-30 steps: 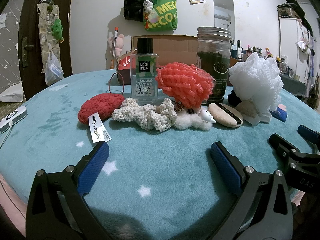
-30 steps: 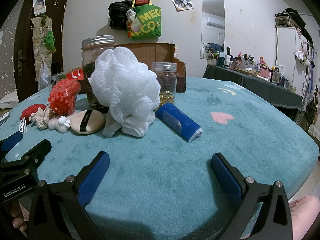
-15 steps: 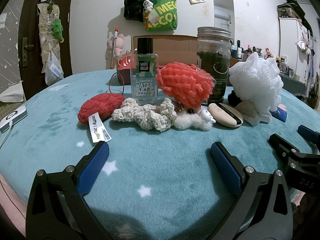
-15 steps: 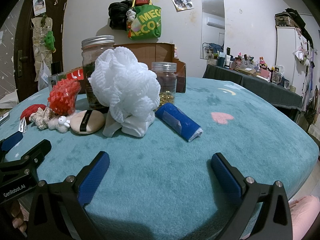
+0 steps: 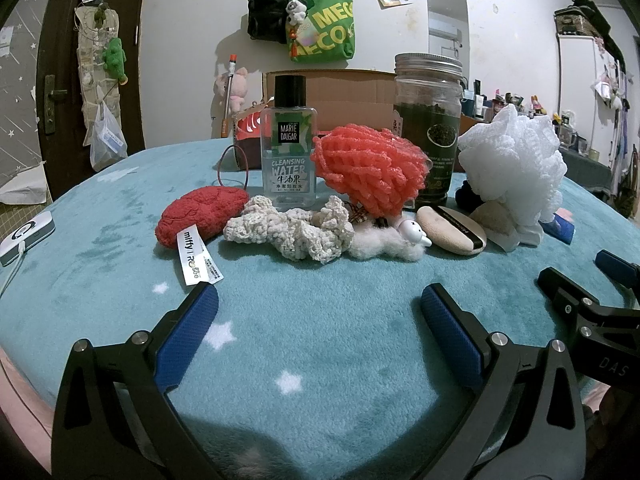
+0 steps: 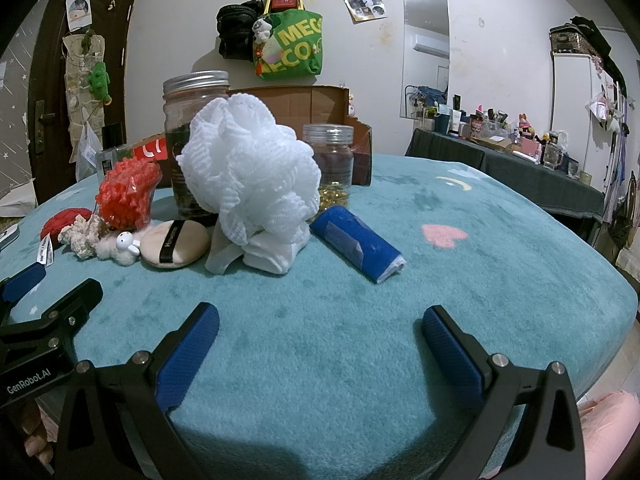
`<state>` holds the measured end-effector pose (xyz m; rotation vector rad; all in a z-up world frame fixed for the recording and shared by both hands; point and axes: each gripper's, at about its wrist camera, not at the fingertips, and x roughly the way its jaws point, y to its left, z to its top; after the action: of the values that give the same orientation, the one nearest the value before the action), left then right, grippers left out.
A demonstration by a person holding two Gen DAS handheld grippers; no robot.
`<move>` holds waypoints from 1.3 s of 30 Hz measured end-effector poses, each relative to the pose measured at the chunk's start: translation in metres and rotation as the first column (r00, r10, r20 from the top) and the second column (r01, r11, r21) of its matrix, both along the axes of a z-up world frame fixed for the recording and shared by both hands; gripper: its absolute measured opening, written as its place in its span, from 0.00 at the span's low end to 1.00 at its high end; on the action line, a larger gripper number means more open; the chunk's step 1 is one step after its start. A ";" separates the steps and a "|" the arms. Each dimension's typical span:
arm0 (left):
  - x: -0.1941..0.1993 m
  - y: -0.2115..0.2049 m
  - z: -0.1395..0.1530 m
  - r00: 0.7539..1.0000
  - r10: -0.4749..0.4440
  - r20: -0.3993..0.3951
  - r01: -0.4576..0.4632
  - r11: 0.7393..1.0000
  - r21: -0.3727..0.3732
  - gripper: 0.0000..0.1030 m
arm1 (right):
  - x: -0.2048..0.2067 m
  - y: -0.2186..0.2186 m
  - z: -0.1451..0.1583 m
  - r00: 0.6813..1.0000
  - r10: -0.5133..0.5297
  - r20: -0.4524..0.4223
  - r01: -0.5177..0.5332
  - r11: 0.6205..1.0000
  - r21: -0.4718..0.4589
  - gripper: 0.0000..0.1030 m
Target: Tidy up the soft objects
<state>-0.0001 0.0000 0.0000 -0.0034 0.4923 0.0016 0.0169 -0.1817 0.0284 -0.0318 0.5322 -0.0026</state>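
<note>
A row of soft things lies across the teal blanket (image 5: 320,344): a dark red plush (image 5: 200,212) with a white tag, a cream crocheted piece (image 5: 292,230), a coral mesh pouf (image 5: 370,168), a white fluffy toy (image 5: 390,242), a beige powder puff (image 5: 452,230) and a white mesh pouf (image 5: 516,168). In the right wrist view the white pouf (image 6: 248,180) stands left of a rolled blue cloth (image 6: 356,244). My left gripper (image 5: 319,312) is open and empty, short of the row. My right gripper (image 6: 320,330) is open and empty too, nearer than the blue cloth.
A cleansing water bottle (image 5: 289,144), a tall glass jar (image 5: 428,128) and a smaller jar (image 6: 328,164) stand behind the soft things, with an open cardboard box (image 6: 304,104) further back. A white device (image 5: 24,236) lies at the left edge. A cluttered dark table (image 6: 520,160) is far right.
</note>
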 end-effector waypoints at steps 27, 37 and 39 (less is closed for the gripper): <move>0.033 0.001 0.061 0.996 -0.090 0.005 0.090 0.995 -0.033 1.00 | 0.024 -0.013 0.057 0.988 0.135 0.078 -0.140 0.988 0.070 1.00; 0.076 -0.008 0.068 0.983 -0.155 -0.097 0.153 0.988 -0.022 1.00 | 0.071 -0.025 0.069 0.953 0.304 0.016 -0.301 0.935 0.184 1.00; 0.082 -0.009 0.067 0.979 -0.164 -0.117 0.161 0.986 -0.033 0.99 | 0.076 -0.023 0.066 0.939 0.343 -0.006 -0.335 0.919 0.207 1.00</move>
<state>0.0815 -0.0089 0.0666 0.0142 0.6116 -0.1654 0.0932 -0.2045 0.0947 0.0765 0.5619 0.3936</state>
